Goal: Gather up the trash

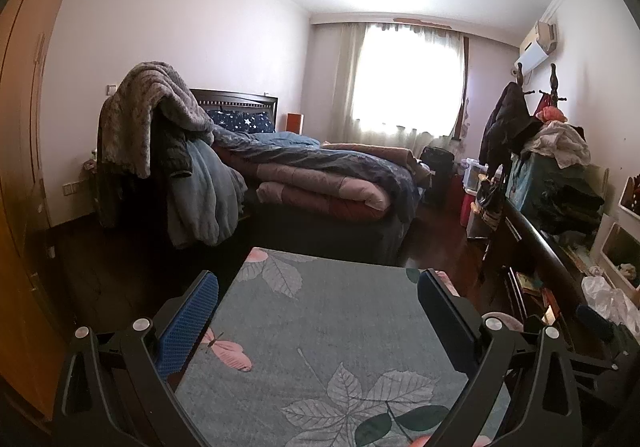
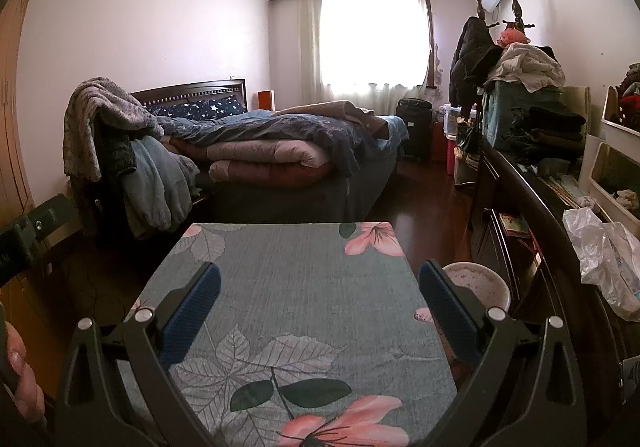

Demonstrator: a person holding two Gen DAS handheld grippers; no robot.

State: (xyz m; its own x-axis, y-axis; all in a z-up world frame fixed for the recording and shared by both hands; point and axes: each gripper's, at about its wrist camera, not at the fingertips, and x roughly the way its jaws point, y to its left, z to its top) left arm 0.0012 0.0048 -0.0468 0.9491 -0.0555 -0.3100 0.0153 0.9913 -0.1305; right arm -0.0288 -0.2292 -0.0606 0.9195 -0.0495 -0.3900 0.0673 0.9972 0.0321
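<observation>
**Both tongs idle over bare tabletop; likely trash is a bag off to the right**

Left tongs (image 1: 318, 297): released, jaws spread wide, nothing between them. Right tongs (image 2: 319, 289): the same, spread and empty. Both hang above the tabletop (image 2: 304, 287), which has a grey cloth printed with leaves and pink flowers. No trash visible on it.

Only clear candidate for trash: a crumpled clear plastic bag (image 2: 600, 251) lying on the dark sideboard (image 2: 532, 207) along the right wall, well apart from both tongs and nearer the right ones. It also shows at the right edge of the left view (image 1: 610, 301). Whether it holds anything cannot be told.

Handling (judgement): thin film, so very light, limp and slippery; it will collapse when pinched and will not break. Best taken at a bunched fold or ridge on its near upper side, where several layers gather, rather than at a flat single sheet that could slip out.

Orientation: a shapeless heap, no real pointing direction. Its longer extent appears to run along the sideboard, near to far.

A pale round bin (image 2: 478, 283) stands just beside the tabletop's right edge, likely the drop point.
</observation>
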